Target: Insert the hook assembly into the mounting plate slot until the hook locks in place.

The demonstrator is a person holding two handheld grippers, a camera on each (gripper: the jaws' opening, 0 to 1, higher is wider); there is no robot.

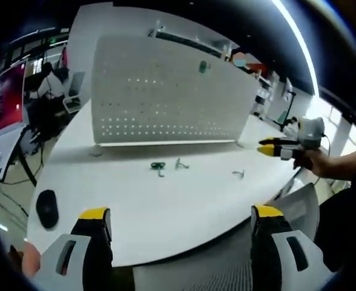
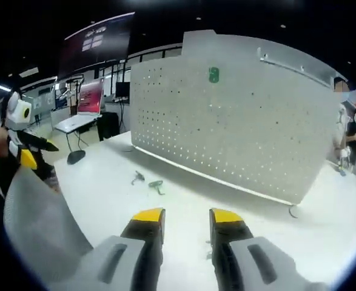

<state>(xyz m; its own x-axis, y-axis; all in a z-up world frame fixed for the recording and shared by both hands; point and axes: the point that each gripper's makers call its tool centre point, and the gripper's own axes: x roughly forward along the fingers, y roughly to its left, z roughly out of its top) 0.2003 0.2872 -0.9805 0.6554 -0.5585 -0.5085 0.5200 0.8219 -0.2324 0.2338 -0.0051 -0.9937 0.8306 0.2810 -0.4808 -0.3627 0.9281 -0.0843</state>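
No legible writing on pegboard [image 1: 165, 97] anywhere.

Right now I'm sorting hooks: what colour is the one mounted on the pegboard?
Green hook, clearest in the right gripper view.

White perforated mounting plate [image 1: 171, 97] stands upright on worktop [image 1: 165, 200]; one green hook [image 1: 204, 66] hangs high on it. Green hook assembly [image 1: 158, 167] and two grey hooks [image 1: 181, 163] lie flat before it.

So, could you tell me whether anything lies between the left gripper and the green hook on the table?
Nothing visible does: bare white table stretches from the left gripper to the green hook. A black mouse sits off to the side.
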